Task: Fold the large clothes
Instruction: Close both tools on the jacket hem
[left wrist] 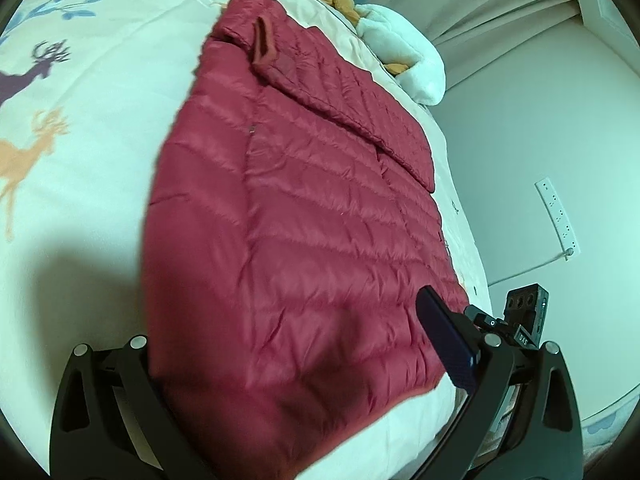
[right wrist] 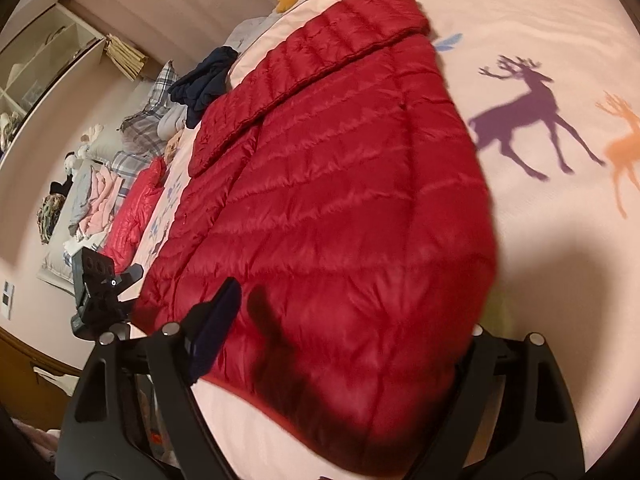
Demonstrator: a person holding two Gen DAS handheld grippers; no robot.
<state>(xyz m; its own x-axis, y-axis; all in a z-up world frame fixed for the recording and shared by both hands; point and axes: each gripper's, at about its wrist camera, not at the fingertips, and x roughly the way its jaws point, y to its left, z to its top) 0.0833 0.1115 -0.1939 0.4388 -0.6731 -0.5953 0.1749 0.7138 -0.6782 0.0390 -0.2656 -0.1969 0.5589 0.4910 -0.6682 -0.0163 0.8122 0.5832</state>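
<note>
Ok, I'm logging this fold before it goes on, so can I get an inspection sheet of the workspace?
Surface: bed sheet with deer print.
Job's things: red quilted jacket lying flat, one sleeve folded across it.
Clutter: dark garment, plaid pillows, pile of clothes along the bed's edge.
Grippers: left hand-held gripper and right hand-held gripper both open, one at each near corner of the jacket.
Cables: cord from power strip.
Surroundings: curtain, shelf.
</note>
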